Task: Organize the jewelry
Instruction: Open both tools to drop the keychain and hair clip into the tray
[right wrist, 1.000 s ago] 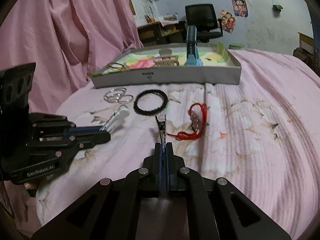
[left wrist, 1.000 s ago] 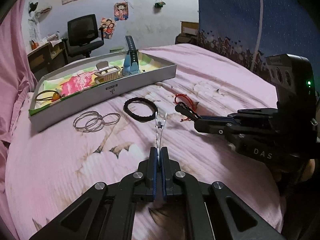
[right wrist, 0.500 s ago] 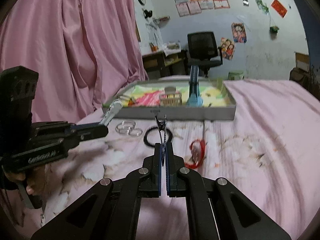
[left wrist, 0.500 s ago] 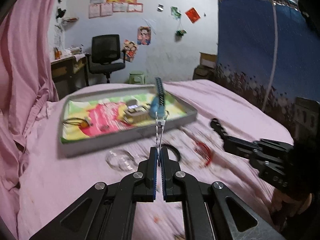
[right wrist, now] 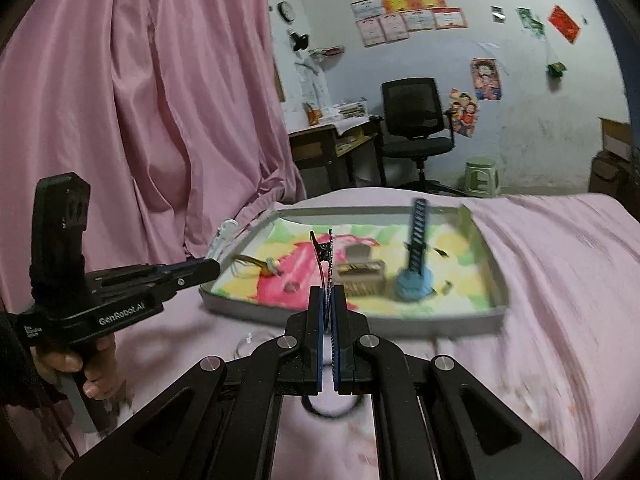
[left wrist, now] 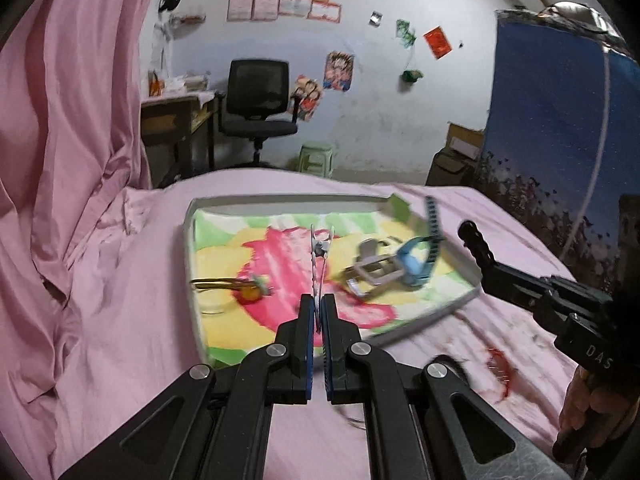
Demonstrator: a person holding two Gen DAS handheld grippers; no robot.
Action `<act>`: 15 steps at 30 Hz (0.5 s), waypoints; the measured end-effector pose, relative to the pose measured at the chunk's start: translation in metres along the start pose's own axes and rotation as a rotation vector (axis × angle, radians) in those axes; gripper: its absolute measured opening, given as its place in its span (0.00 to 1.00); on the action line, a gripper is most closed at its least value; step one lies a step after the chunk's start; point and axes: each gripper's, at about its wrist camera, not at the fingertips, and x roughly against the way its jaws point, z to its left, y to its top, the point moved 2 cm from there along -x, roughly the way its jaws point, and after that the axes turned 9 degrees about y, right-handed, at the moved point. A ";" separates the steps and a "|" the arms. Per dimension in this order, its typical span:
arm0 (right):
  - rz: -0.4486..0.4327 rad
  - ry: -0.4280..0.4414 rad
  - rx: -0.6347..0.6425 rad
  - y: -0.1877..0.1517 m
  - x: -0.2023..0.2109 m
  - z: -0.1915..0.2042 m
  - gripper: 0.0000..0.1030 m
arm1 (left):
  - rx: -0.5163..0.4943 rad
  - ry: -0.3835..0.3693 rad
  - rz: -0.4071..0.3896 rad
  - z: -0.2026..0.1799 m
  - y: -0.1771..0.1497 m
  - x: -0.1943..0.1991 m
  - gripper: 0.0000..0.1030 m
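Note:
My left gripper [left wrist: 318, 305] is shut on a white hair clip [left wrist: 319, 254] that sticks up past the fingertips, above the near part of the grey tray [left wrist: 191, 240]. My right gripper [right wrist: 327, 295] is shut on a dark glittery hair clip [right wrist: 325, 256], in front of the tray's near wall [right wrist: 360, 322]. Each gripper shows in the other's view: the right gripper [left wrist: 476, 240] beside the tray's right corner, the left gripper [right wrist: 212, 267] at its left corner with the white clip [right wrist: 223, 236]. Inside the tray lie a blue watch [left wrist: 416, 262], a silver bracelet [left wrist: 372, 274] and a gold bangle [left wrist: 236, 286].
On the pink bedspread near me lie a red bracelet [left wrist: 498, 364], a black bracelet [right wrist: 328, 412] and thin silver rings [right wrist: 248, 344]. A hand [right wrist: 94, 364] grips the left tool. A pink curtain [right wrist: 140, 120] hangs left; a desk and an office chair [right wrist: 416, 128] stand beyond the bed.
Both grippers have risen from the bedspread and moved forward to the tray, each carrying its clip. The loose bracelets and rings now lie below and behind the fingertips.

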 end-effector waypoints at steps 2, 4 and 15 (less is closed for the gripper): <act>0.023 0.012 0.019 0.007 -0.021 0.007 0.03 | 0.001 0.007 0.028 0.007 0.001 -0.010 0.04; 0.047 0.022 0.028 0.012 -0.041 0.011 0.03 | 0.007 0.009 0.060 0.012 0.000 -0.018 0.04; 0.207 0.041 -0.005 0.005 -0.113 0.009 0.03 | -0.006 -0.006 0.209 0.022 -0.002 -0.052 0.04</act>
